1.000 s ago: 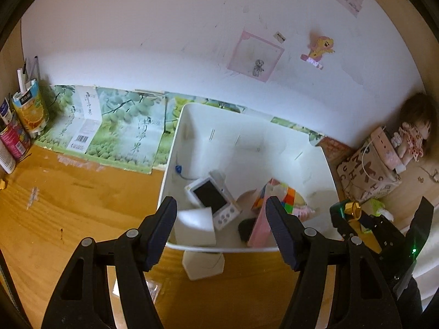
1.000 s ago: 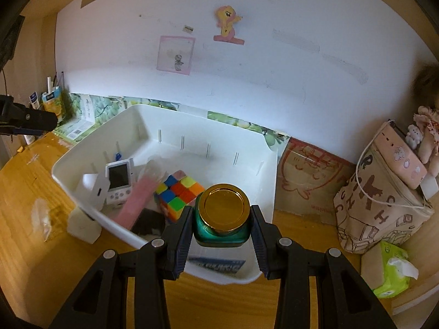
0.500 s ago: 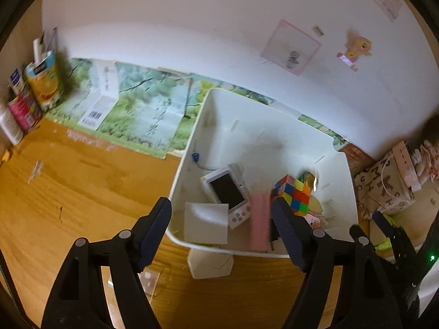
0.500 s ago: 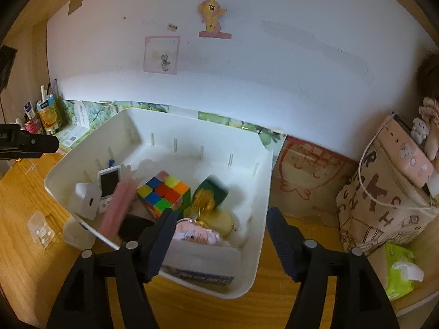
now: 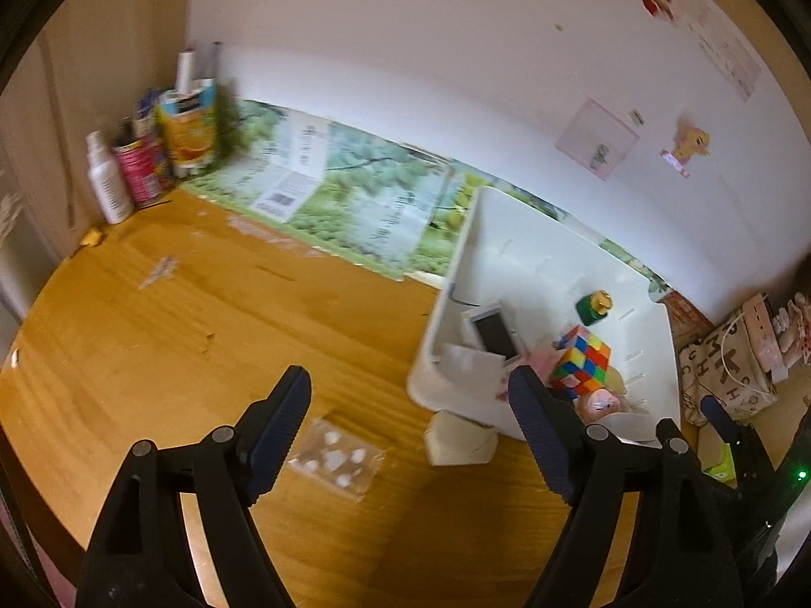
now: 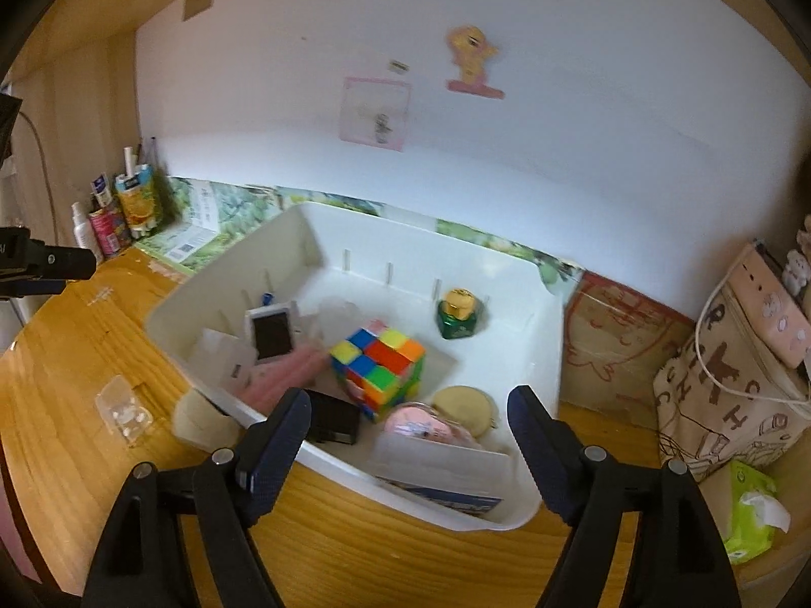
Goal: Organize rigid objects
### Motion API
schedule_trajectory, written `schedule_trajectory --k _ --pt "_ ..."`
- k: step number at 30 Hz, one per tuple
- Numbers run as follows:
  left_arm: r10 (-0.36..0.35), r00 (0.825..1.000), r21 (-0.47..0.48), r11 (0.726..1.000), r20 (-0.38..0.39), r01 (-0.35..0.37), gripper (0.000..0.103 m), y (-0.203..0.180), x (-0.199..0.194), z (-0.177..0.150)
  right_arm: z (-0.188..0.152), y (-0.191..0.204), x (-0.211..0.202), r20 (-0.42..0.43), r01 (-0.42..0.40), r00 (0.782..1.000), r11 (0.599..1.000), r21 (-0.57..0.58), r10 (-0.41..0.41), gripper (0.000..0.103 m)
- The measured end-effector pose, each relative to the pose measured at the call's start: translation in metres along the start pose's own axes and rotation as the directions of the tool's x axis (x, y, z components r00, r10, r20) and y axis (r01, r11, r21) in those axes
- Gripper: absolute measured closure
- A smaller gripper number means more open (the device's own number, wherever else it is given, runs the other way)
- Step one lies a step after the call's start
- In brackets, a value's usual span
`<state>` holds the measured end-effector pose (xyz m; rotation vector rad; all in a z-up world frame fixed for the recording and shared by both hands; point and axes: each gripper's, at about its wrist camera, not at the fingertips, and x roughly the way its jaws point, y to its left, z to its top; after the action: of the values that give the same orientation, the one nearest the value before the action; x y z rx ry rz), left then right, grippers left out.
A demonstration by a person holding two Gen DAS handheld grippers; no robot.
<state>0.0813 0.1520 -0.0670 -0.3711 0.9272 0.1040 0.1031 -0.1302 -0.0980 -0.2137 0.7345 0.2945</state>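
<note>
A white bin [image 6: 545, 339] [image 5: 466, 253] on the wooden desk holds a green jar with a gold lid [image 6: 456, 314] [image 5: 593, 305], a colourful puzzle cube [image 6: 377, 372] [image 5: 583, 362], a white handheld device [image 6: 271, 332] [image 5: 494, 337], a pink case and other small items. A clear plastic blister pack [image 5: 334, 458] [image 6: 124, 413] and a white block [image 5: 461, 438] lie on the desk outside the bin. My left gripper [image 5: 408, 430] is open and empty above the blister pack. My right gripper [image 6: 408, 446] is open and empty over the bin's front edge.
Bottles and cartons [image 5: 152, 152] stand in the back left corner. A patterned pouch [image 6: 730, 370] and a green tissue pack [image 6: 750, 511] sit to the right. A green leafy printed sheet [image 5: 349, 192] leans against the wall behind the desk.
My right gripper opened and let the green jar go; it now stands in the bin. My left gripper swung left, from the bin toward the blister pack.
</note>
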Motion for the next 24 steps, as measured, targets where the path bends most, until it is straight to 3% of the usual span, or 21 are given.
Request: schedule_trajectory --k 15,24 --pt "0.111 0.993 -0.118 0.986 -0.043 -0.115 0.020 0.075 -0.035 -0.054 -0.010 0.079 0.003 -0.065 -0.175 0.983 0.981 -0.081 0.170 0.019" --pt "0.096 0.987 -0.070 0.992 -0.128 -0.105 0.020 0.092 -0.018 -0.055 -0.018 0.117 0.015 -0.135 -0.228 0.966 0.972 -0.059 0.219 0.017"
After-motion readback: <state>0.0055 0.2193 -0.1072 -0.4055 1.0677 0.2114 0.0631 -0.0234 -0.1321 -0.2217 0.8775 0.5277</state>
